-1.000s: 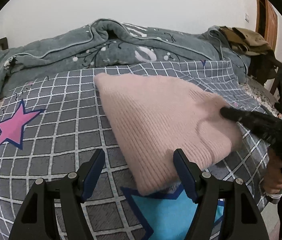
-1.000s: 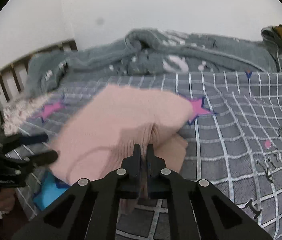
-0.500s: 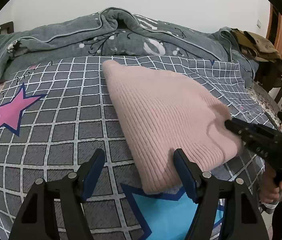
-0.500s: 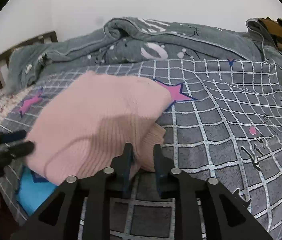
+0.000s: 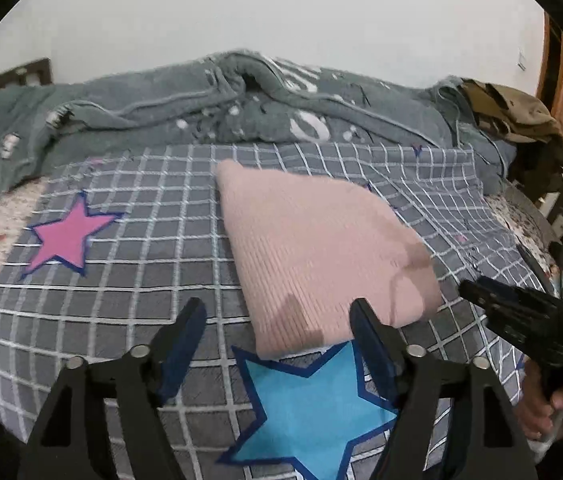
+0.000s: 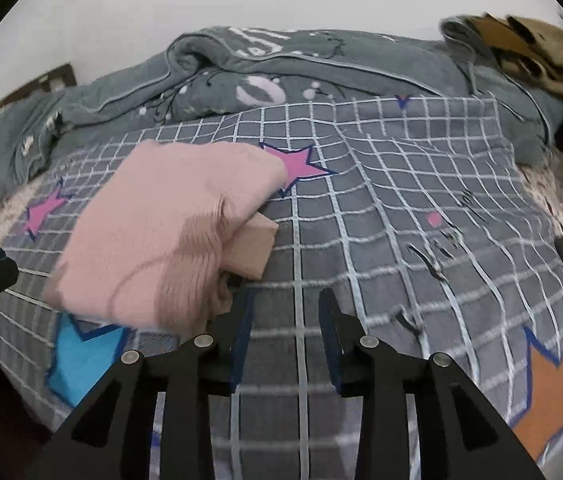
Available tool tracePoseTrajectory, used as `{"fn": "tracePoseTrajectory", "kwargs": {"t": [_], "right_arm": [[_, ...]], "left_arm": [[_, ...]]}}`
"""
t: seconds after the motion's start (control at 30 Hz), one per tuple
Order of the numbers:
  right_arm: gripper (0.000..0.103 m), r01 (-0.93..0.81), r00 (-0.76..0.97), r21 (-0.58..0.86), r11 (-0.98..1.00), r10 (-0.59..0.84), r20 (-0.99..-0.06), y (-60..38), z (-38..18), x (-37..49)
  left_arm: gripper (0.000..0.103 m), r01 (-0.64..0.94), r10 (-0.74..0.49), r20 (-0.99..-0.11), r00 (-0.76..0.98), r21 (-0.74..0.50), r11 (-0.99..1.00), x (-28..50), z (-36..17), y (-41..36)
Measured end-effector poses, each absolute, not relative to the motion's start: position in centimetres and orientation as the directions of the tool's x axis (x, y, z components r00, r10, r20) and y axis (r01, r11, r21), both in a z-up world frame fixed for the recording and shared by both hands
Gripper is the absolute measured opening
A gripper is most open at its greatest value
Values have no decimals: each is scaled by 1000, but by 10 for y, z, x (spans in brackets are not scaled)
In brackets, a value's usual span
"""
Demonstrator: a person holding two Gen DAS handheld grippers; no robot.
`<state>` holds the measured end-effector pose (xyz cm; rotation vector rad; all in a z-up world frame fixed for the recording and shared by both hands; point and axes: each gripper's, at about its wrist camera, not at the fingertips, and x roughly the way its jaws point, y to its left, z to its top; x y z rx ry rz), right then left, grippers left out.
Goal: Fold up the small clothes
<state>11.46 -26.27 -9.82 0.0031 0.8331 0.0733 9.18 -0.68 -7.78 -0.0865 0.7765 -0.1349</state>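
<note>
Released since a second ago, the pink knitted garment (image 6: 169, 236) is no longer being gripped by the right claw (image 6: 285, 320), whose jaws are opening with nothing between them. Folded, the garment is lying on the checked bedspread (image 6: 381, 216), left of and just above that claw in the right wrist view. In the left wrist view, the garment (image 5: 313, 256) is being framed just above the left claw (image 5: 277, 324), which is being widened over bare bedspread (image 5: 129, 240), its jaws empty.
</note>
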Motion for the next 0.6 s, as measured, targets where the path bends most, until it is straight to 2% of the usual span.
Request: {"fn": "tracePoseTrajectory", "kwargs": {"t": [0.1,0.17,0.27,0.43,0.5,0.6], "right_arm": [[43,-53,695,22,998,53,-717,-266,-77,93],[58,-61,715,11,998,51,-697,-266,-60,77],[75,-64,741,-2,998,46,-670,-266,-37,57],[96,-77,783,-12,997,53,-620,-262,-7,25],[101,-80,794,-25,996,49,-606,-260,0,14],[102,-76,800,-25,997,46,-599,-259,8,0]], "left_arm": [[78,82,-147,-685,713,-127,989,77,-61,-12],[84,81,-145,-678,720,-124,989,68,-51,-14],[87,71,-126,-667,734,-110,991,53,-35,-17],[92,46,-96,-654,750,-94,995,26,-12,-18],[92,42,-88,-648,757,-87,995,17,-5,-18],[94,32,-83,-638,765,-91,995,5,3,-18]]}}
